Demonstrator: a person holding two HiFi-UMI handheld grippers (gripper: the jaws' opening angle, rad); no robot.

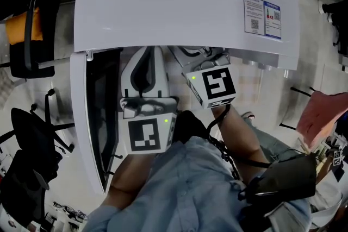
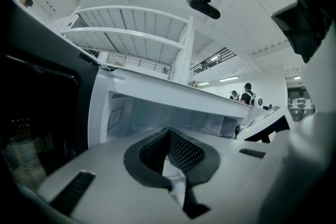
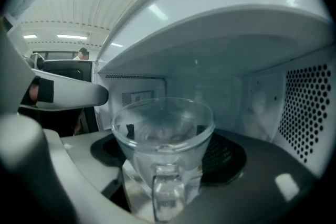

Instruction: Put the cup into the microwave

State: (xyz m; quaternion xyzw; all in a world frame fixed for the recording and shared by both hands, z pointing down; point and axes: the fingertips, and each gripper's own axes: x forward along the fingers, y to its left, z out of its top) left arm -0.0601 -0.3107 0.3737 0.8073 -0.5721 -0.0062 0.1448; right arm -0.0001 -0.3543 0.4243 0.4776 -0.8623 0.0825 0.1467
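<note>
Up at the top of the head view sits the big white microwave [image 1: 185, 2], seen from above. Its door [image 1: 103, 117] is swung open and runs down the left side of the frame, with dark glass in it. A person's arms [image 1: 239, 133] come up from the bottom of the frame, with one gripper in each hand.

The right gripper [image 3: 170, 147] holds the cup [image 3: 163, 126]. Its jaws stand wide apart, one on each side of the cup's lower part, and they press on the glass. The cup is clear glass. It stands straight up, so its long way runs up and down, with the round mouth on top. Its handle [image 3: 167, 194] points back at the camera, toward the bottom middle of the right gripper view. The cup is at the front of the microwave's opening, under its roof, in the middle of that view. Behind it is the pale inside of the microwave. A wall [image 3: 307, 113] with round holes is at the right of the frame. I cannot tell if the cup's bottom touches anything. In the head view the cup is hidden under the microwave's top. Only the right gripper's marker cube [image 1: 215, 87] shows there, just below the microwave's front edge.

The left gripper [image 2: 169, 132] is between the door and the right gripper. Its jaws are closed together at the tips and hold nothing. It points at the microwave's opening.
</note>
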